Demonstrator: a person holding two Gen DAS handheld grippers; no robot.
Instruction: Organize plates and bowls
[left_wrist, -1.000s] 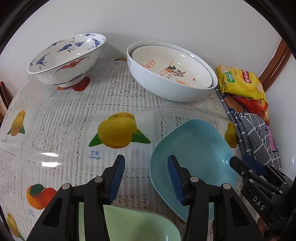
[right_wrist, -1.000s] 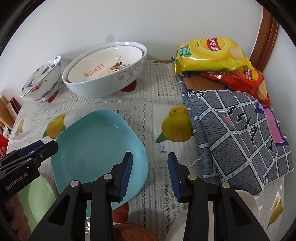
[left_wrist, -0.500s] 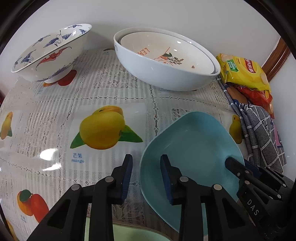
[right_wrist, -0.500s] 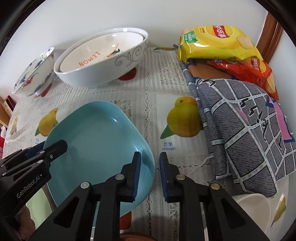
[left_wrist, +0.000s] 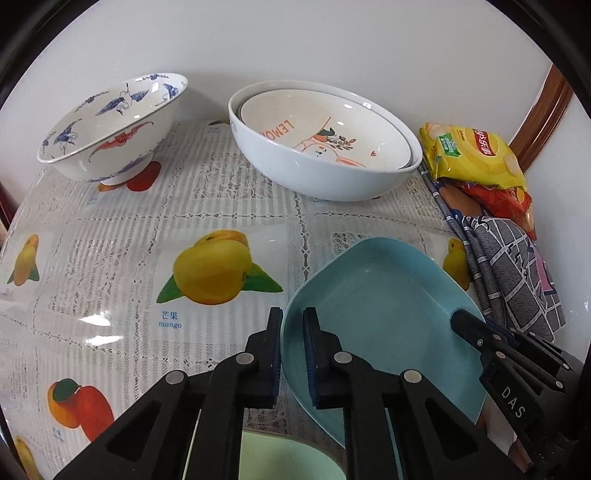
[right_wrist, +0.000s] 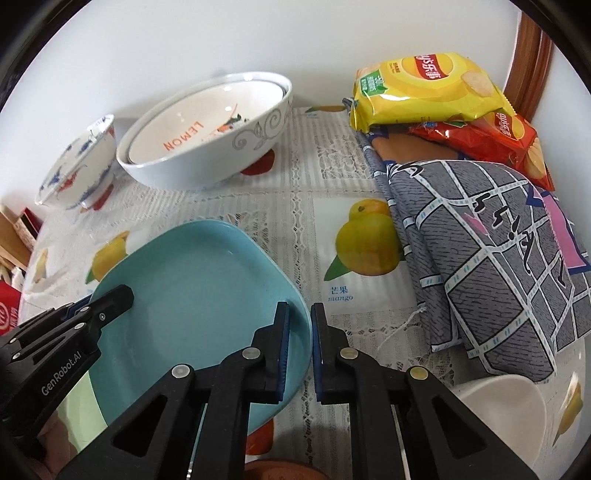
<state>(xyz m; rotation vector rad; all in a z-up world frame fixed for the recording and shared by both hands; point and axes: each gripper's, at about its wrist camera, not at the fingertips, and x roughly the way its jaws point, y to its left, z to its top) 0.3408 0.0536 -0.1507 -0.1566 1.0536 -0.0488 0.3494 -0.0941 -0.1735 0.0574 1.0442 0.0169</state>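
Fruit-print tablecloth (left_wrist: 122, 236) w/ blue plate (left_wrist: 384, 314) near its front edge. Left gripper (left_wrist: 292, 325) clamps plate's left rim, right gripper (right_wrist: 300, 321) its right rim; both jaws just closed on it. Nested white bowls (left_wrist: 325, 147) behind plate.

Readable text, both views:
- Inner bowl (right_wrist: 192, 136) of the nested pair at the tablecloth's far edge: "LEMON", orange capitals.
- Tablecloth (left_wrist: 221, 206), under each mango print: "芒果" over "mango", blue.
- Left gripper (right_wrist: 79, 334) body: "GenRobot.AI", white.
- Right gripper (left_wrist: 476, 332) body: "DAS", white.
- Yellow chip bag (right_wrist: 424, 88), far right corner: red logo with Chinese characters, too small to read surely.
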